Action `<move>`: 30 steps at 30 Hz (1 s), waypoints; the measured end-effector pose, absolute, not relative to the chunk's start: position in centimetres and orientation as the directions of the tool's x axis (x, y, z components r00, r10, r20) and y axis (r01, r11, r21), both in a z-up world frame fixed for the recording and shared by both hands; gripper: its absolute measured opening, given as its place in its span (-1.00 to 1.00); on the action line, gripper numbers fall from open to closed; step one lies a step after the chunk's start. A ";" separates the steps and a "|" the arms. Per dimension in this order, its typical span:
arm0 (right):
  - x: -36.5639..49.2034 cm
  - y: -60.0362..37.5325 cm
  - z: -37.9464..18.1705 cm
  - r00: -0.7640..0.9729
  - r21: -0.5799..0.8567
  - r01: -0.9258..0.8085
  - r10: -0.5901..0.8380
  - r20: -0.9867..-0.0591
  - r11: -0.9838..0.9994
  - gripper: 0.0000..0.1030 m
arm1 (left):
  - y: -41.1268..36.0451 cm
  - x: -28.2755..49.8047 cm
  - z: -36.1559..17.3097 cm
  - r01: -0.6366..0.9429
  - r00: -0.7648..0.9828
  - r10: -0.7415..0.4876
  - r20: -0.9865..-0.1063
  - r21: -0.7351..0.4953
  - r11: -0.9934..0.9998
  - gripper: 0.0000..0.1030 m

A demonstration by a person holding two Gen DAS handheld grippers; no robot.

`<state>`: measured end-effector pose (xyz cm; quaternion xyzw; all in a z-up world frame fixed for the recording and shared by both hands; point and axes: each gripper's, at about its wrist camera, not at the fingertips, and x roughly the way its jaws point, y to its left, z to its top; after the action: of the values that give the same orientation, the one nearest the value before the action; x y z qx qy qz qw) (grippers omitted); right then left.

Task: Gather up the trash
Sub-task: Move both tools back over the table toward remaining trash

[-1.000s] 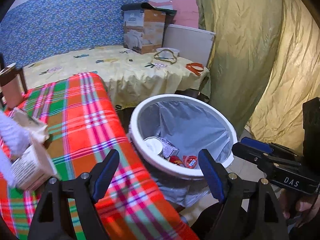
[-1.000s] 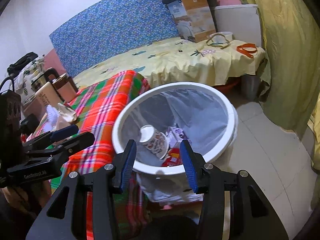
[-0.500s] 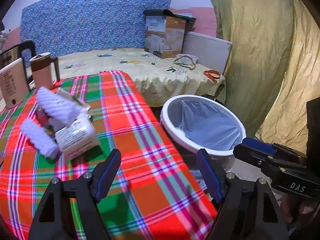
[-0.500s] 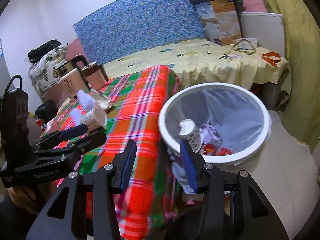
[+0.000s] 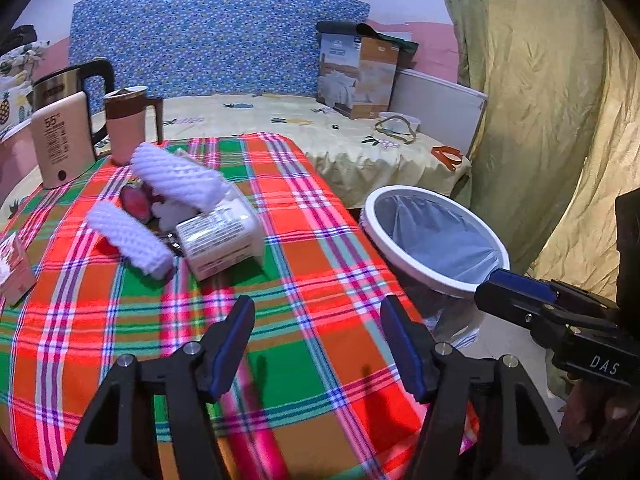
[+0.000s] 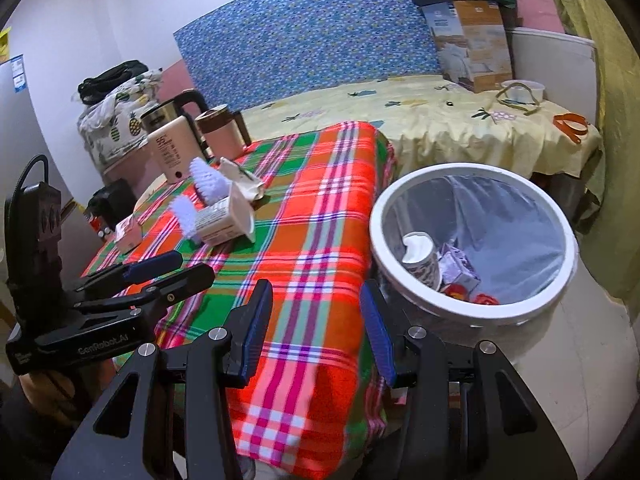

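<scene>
Both tongs point(image 5: 318, 344) point(image 6: 316, 328) agape, empty; bin point(image 6: 472, 316) contents half-hidden.

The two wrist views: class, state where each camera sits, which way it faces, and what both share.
Left wrist: on the left gripper, facing across the plaid table; right gripper at right.
Right wrist: on the right gripper, facing table edge and bin; left gripper at left.
Shared: carton, bin.
</scene>
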<state>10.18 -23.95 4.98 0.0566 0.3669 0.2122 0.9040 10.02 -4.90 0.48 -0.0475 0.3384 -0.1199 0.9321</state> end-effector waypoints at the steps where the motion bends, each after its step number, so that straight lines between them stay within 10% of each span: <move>1: 10.2 -23.8 5.0 0.638 0.259 -0.348 0.430 -0.639 0.901 -0.07 | -4.7 9.7 0.3 0.186 0.744 -0.251 -0.620 -0.169 0.968 0.30; 30: 11.6 -17.3 5.2 0.570 0.208 -0.476 0.480 -0.667 0.854 -0.07 | 5.9 8.5 0.2 -0.096 0.779 -0.023 -0.627 -0.155 0.983 0.30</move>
<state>11.58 -17.28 5.25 0.0027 0.3774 0.2698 0.8859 8.53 5.86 0.18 -0.0897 0.3320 0.0195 0.9388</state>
